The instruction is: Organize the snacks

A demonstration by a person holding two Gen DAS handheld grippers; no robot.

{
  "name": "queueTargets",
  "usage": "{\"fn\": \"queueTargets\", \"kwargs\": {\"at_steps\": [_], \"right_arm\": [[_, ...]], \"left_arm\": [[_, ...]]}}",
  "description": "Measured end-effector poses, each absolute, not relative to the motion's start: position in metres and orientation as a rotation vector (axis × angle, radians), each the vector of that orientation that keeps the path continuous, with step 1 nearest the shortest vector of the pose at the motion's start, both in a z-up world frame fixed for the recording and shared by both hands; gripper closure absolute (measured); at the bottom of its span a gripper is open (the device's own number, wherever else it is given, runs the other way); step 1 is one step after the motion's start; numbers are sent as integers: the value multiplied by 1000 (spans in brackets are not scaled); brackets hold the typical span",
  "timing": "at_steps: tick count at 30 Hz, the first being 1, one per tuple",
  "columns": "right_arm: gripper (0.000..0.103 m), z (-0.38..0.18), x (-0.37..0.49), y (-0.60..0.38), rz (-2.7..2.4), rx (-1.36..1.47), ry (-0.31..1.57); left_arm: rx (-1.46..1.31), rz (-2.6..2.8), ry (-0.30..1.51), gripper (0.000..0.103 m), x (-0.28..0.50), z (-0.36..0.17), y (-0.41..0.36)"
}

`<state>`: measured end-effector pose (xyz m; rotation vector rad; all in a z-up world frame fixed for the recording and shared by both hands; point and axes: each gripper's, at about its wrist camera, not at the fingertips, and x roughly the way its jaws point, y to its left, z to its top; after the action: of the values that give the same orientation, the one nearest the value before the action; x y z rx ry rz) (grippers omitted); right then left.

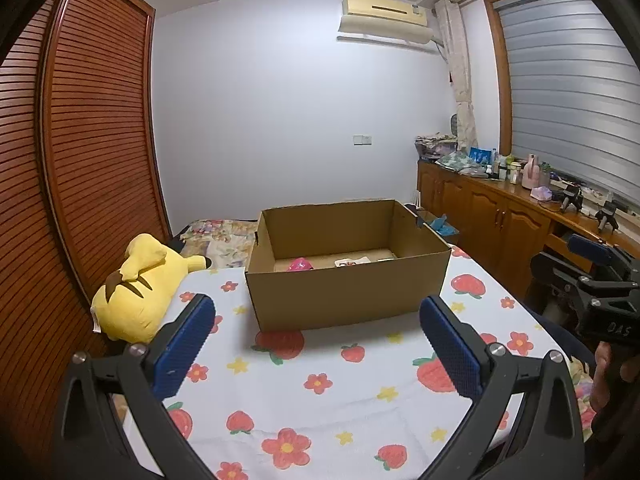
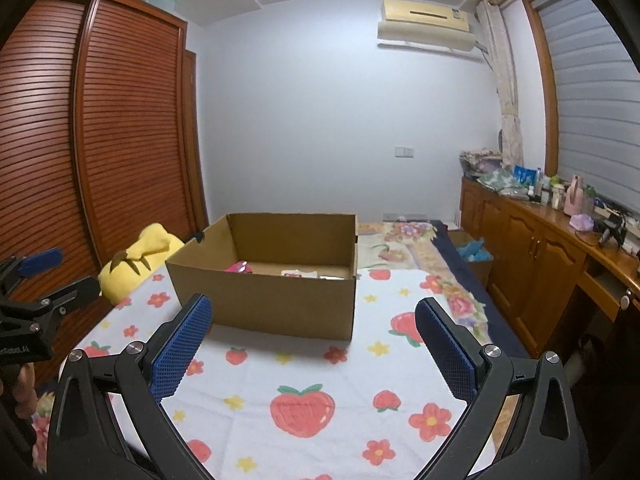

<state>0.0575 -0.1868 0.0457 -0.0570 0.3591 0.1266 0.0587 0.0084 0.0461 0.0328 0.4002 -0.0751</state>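
The left tongs (image 1: 316, 344) have black arms and bumpy blue pads, and they stand wide open with nothing between them. The right tongs (image 2: 314, 344) look the same and are wide open and empty too. Both hang over a white bed cover (image 1: 320, 408) with red strawberries and flowers printed on it. Just past the tongs, on that cover, sits an open brown cardboard box (image 1: 344, 296). Deep inside it, on the bottom, lie a small pink snack packet (image 1: 301, 265) on the left and a flat white snack packet (image 1: 352, 261) to its right, a little apart. A hand (image 1: 612, 376) at the near right edge holds the right tongs' black handle. To the left of the box a soft yellow plush toy (image 1: 138, 288) lies on the bed, next to a tall brown wooden wardrobe (image 1: 92, 140) with slats. On the far right runs a long wooden cabinet (image 1: 492, 208) with bottles and other small things on top, under a window with grey blinds (image 1: 568, 100).
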Motion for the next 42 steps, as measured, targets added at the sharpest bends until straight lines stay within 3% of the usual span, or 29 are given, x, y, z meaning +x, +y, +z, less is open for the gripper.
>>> {"fn": "queueTargets", "kwargs": {"at_steps": [42], "right_arm": [[0, 45, 53, -186, 132, -63, 361]], "left_arm": [[31, -71, 407, 0, 57, 43, 14]]}}
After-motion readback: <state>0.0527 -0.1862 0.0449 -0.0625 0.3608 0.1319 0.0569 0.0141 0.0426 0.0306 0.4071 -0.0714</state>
